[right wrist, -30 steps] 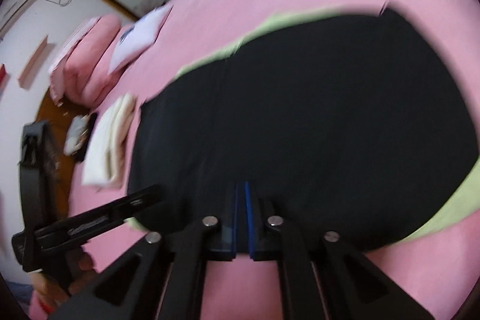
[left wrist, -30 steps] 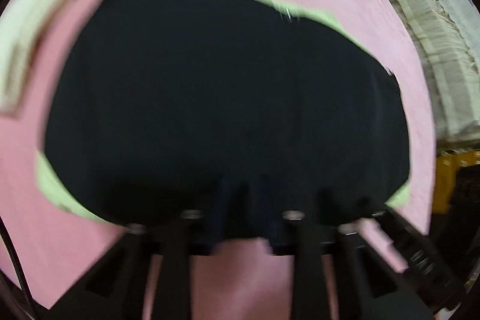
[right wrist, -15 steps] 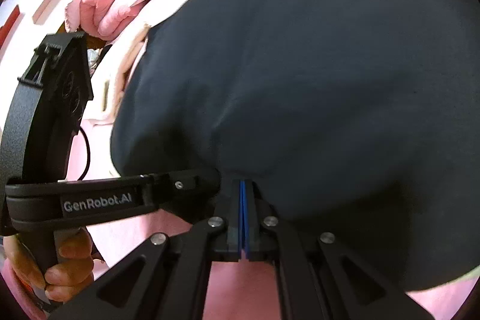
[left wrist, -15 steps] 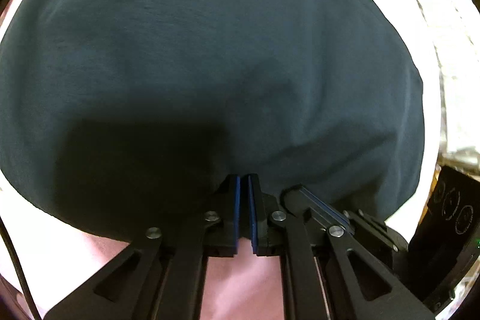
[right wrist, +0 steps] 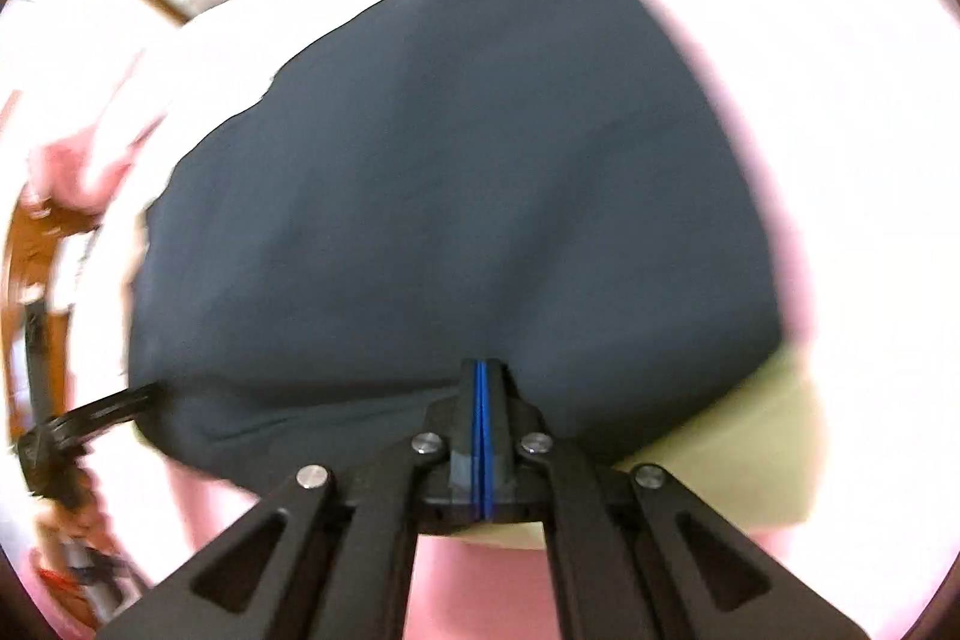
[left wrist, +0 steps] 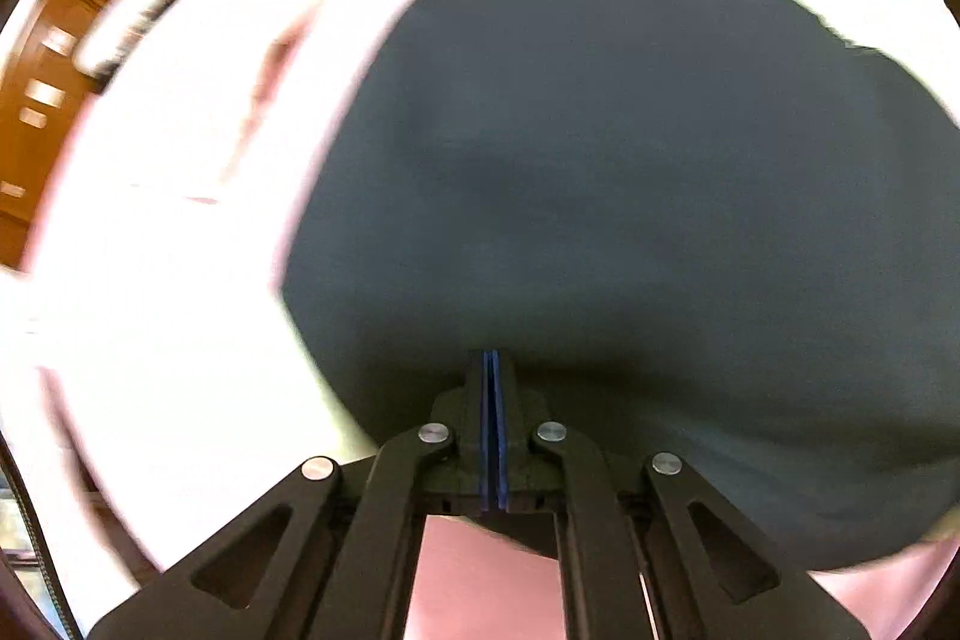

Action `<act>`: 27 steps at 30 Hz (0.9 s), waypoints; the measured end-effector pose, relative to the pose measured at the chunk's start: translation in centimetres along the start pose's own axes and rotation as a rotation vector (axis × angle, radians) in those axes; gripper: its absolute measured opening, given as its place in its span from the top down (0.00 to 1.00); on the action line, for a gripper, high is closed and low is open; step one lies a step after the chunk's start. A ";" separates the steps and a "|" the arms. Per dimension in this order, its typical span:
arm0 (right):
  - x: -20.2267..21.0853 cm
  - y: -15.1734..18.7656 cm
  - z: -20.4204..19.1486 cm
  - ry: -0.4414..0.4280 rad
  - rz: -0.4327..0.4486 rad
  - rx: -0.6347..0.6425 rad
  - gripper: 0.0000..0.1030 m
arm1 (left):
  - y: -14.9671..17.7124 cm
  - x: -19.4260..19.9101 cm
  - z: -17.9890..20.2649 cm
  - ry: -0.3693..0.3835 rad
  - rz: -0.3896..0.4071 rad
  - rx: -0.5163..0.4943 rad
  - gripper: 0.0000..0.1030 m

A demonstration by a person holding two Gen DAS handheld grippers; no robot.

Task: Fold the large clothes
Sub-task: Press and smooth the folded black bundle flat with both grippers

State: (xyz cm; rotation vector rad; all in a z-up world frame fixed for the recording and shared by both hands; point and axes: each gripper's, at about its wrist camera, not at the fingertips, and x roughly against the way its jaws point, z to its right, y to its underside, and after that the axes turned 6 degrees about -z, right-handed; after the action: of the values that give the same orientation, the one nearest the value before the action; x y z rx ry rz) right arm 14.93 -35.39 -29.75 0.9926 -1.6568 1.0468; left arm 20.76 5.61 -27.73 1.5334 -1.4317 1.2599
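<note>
Both jaws fully closed, blue pads together, each pinching the near edge of the dark garment (left wrist: 600, 196).

- Left gripper (left wrist: 492, 370): jaws clamped on the hem, cloth spreading away ahead of it. Left edge of the garment falls off onto the pink bed (left wrist: 156, 316) (badly overexposed, little detail).
- Right gripper (right wrist: 480, 379): same clamp on the same near edge of the garment (right wrist: 456, 184). A yellow-green layer (right wrist: 738, 454) shows under the dark cloth at lower right (lining or a second item, can't tell).
- The other gripper's arm pokes in at the left of the right wrist view, at the cloth's edge, so both hands sit along one hem, near each other.

Judgement: this is the carry-over of a fold, near edge going to the far edge.

How to do it well:
- Keep both grips level with each other so the hem stays straight.
- Keep light tension between the hands so there's no sag in the middle.
- Lift just clear of the bed so the lower layer doesn't drag.
- Lay edge on edge before releasing; check the green layer hasn't crept out.
</note>
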 end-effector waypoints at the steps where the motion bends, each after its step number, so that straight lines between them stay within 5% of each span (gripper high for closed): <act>1: 0.5 0.0 1.7 -0.027 0.002 -0.030 1.00 | 0.1 -0.7 -1.3 -0.028 -0.006 0.020 0.98; 4: 1.2 0.4 3.4 -0.032 0.008 -0.073 1.00 | 0.4 -1.9 -4.0 -0.029 -0.032 0.093 0.98; 8: 1.8 1.0 1.3 0.150 0.034 0.039 1.00 | 0.9 -3.0 -6.3 -0.166 -0.052 0.140 0.96; 11: 2.8 1.7 -0.9 0.246 0.077 0.113 1.00 | 1.8 -2.7 -8.4 -0.046 -0.079 0.252 0.96; 15: 4.7 2.8 -3.1 -0.017 0.131 0.089 1.00 | 3.4 1.0 -8.0 0.098 -0.004 0.263 0.95; 19: 2.5 4.4 -6.5 -0.348 0.015 0.039 1.00 | 3.8 3.4 -3.7 0.362 -0.031 0.115 0.94; 23: -0.5 5.7 -9.4 -0.503 -0.093 0.000 1.00 | 4.3 4.7 2.4 0.505 -0.064 -0.086 0.94; 27: -2.1 5.5 -10.5 -0.544 -0.100 0.001 1.00 | 4.8 4.1 6.2 0.636 -0.105 -0.172 0.94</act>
State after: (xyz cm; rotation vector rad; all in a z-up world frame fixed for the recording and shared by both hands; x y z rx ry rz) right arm 13.24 -23.55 -30.48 1.4341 -2.0082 0.7458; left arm 16.94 -2.28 -26.32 0.9522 -0.9966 1.3562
